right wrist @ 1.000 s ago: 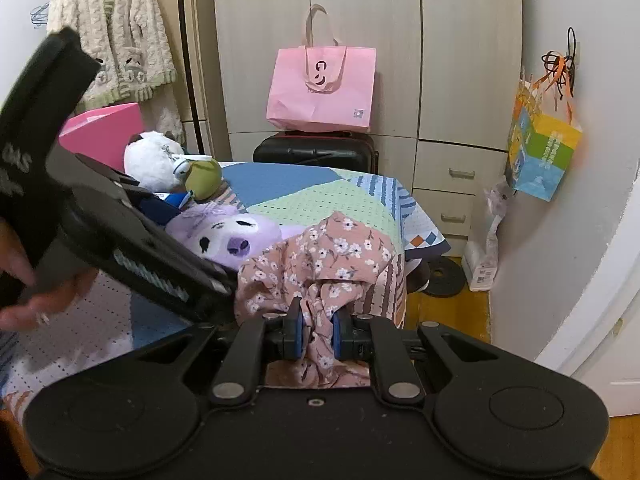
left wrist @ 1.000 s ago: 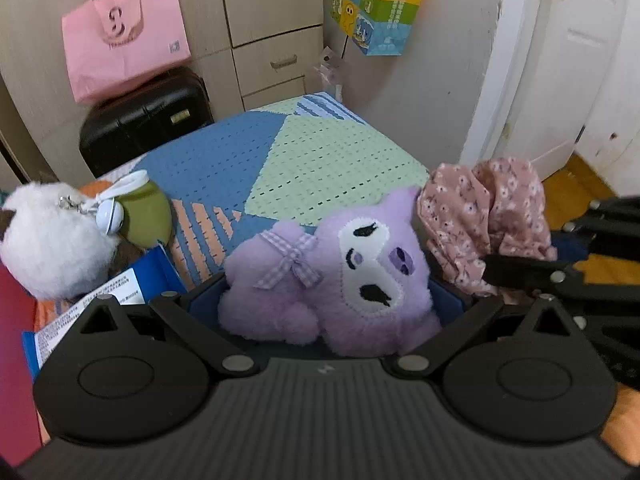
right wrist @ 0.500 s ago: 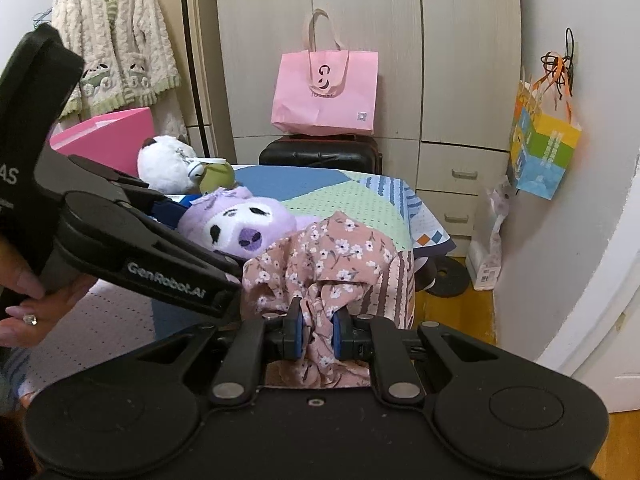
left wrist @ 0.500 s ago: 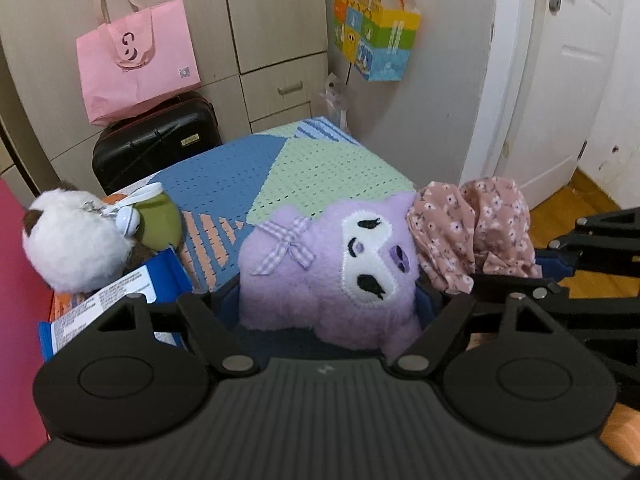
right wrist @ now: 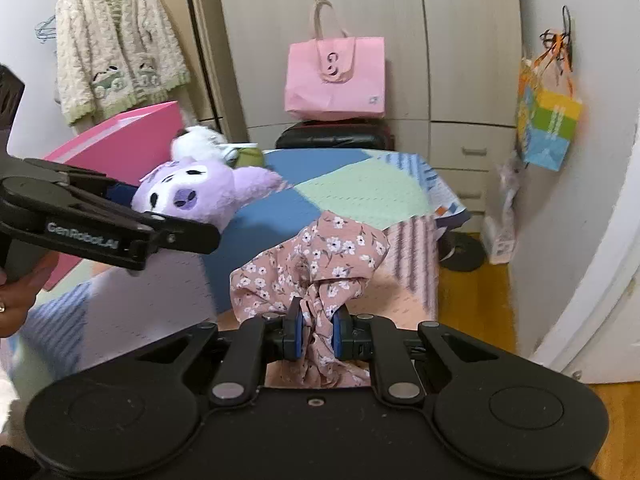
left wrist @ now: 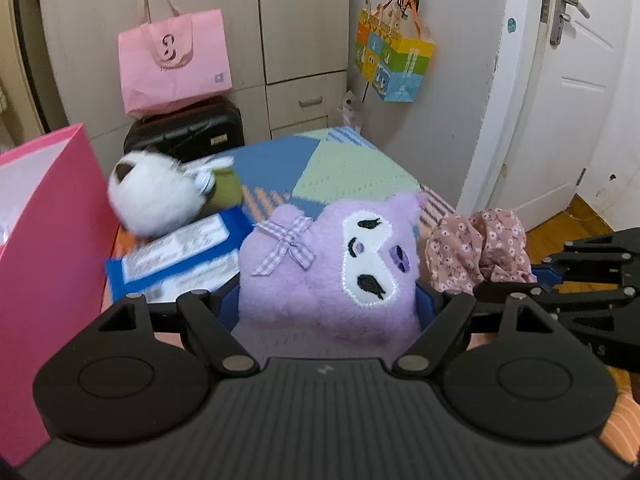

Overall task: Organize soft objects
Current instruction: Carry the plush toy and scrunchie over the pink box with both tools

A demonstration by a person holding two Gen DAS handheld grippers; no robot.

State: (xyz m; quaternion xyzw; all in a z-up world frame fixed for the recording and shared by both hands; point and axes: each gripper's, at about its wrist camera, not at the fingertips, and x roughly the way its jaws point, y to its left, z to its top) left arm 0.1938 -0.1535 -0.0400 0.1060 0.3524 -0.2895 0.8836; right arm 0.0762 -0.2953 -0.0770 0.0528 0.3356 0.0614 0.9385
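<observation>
My left gripper (left wrist: 328, 304) is shut on a purple plush toy (left wrist: 336, 268) with a white face and a checked bow, held above the patchwork table (left wrist: 344, 168). The toy also shows in the right wrist view (right wrist: 192, 194), with the left gripper (right wrist: 120, 232) around it. My right gripper (right wrist: 316, 334) is shut on a pink floral cloth (right wrist: 316, 264), lifted over the table's near edge. The cloth also shows in the left wrist view (left wrist: 476, 254), beside the right gripper (left wrist: 592, 276).
A bright pink box (left wrist: 44, 240) stands at the table's left. A white fluffy plush (left wrist: 152, 200), a green item (left wrist: 228, 192) and a blue-and-white packet (left wrist: 176, 256) lie on the table. Behind are a black suitcase (left wrist: 184, 132), a pink bag (left wrist: 172, 64) and a white door (left wrist: 560, 92).
Both grippers have risen with their loads. The purple toy has lifted off the table and moved left, toward the pink box, which has come into the left wrist view. The cloth hangs higher.
</observation>
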